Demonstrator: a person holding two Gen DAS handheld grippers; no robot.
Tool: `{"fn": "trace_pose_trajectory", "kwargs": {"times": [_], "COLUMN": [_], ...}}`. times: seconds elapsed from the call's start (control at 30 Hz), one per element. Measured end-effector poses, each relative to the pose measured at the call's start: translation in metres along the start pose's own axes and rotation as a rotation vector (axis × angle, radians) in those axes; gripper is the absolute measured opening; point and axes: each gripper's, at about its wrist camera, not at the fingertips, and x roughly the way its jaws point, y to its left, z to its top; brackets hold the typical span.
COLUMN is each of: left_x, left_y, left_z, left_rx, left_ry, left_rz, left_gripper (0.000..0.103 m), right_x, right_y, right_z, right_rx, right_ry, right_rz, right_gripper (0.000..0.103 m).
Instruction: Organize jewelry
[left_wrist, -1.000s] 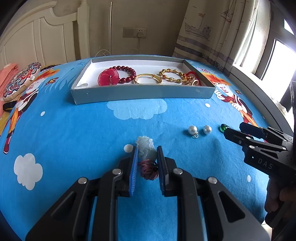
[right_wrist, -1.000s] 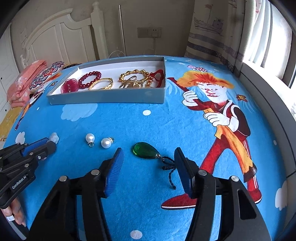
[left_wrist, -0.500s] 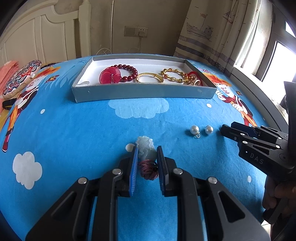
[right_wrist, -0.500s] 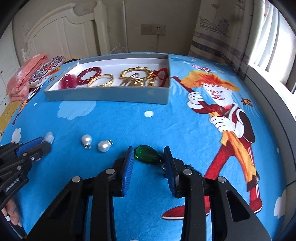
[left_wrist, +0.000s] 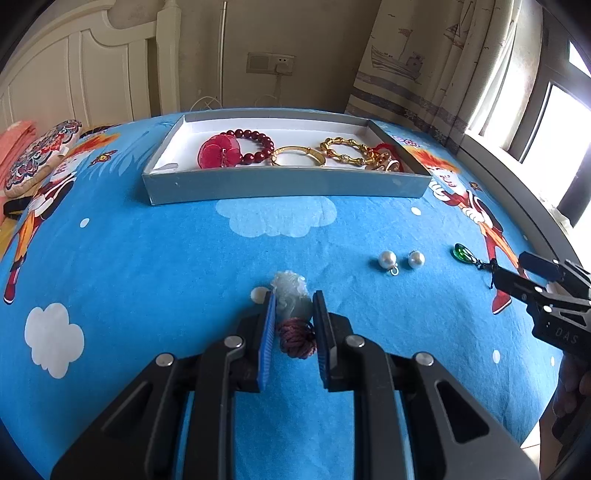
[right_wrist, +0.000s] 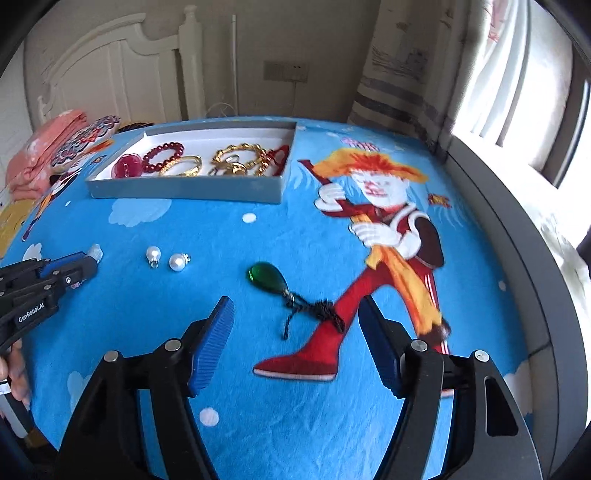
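Half a second ago my right gripper (right_wrist: 295, 343) had nearly closed around the green pendant (right_wrist: 268, 276); now its jaws stand wide and empty behind it, so that pick, I judge, must be tried again. The pendant lies flat on the blue sheet (right_wrist: 221, 424) near two pearls (right_wrist: 170, 258), rounded end toward the tray (right_wrist: 184, 192), cord trailing back between my fingers. My left gripper (left_wrist: 293, 325) stays clamped on the pale pendant (left_wrist: 291, 295), its cord knot toward me.

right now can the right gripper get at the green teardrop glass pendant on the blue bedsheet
Probably yes: the right gripper is open and empty, and the green teardrop glass pendant lies just ahead on the blue bedsheet, only its dark cord between.
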Motion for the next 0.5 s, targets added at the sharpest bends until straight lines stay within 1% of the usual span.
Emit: {"fn": "trace_pose_trajectory", "kwargs": {"times": [0.07, 0.1, 0.13, 0.17, 0.2, 0.27, 0.3, 0.37, 0.43, 0.5], "left_x": [0.000, 0.000, -0.001, -0.001, -0.001, -0.002, -0.002, 0.001, 0.002, 0.002], "left_y": [-0.002, -0.002, -0.002, -0.002, -0.001, 0.001, 0.003, 0.005, 0.005, 0.003], "left_z": [0.000, 0.000, 0.000, 0.000, 0.000, 0.000, 0.000, 0.000, 0.001, 0.001], "left_rx": [0.006, 0.007, 0.008, 0.009, 0.008, 0.002, -0.001, -0.010, -0.007, 0.000], "left_ry": [0.001, 0.000, 0.000, -0.001, -0.002, -0.005, -0.004, 0.006, 0.008, 0.009], "left_rz": [0.000, 0.000, 0.000, 0.002, 0.004, 0.009, 0.012, 0.015, 0.012, 0.011], "left_gripper": [0.020, 0.020, 0.020, 0.020, 0.020, 0.020, 0.020, 0.020, 0.020, 0.020], "right_x": [0.008, 0.015, 0.025, 0.032, 0.038, 0.045, 0.046, 0.047, 0.048, 0.047], "right_y": [0.005, 0.006, 0.006, 0.007, 0.008, 0.011, 0.011, 0.006, 0.003, 0.002], "right_z": [0.009, 0.013, 0.017, 0.020, 0.021, 0.021, 0.021, 0.024, 0.024, 0.023], "right_rx": [-0.062, -0.086, -0.110, -0.128, -0.160, -0.217, -0.226, -0.222, -0.226, -0.231], "right_ry": [-0.009, 0.006, 0.038, 0.061, 0.086, 0.103, 0.107, 0.120, 0.120, 0.120], "right_rz": [0.062, 0.084, 0.121, 0.151, 0.183, 0.209, 0.221, 0.235, 0.244, 0.254], "right_gripper": [0.064, 0.060, 0.051, 0.047, 0.047, 0.045, 0.045, 0.037, 0.034, 0.027]}}
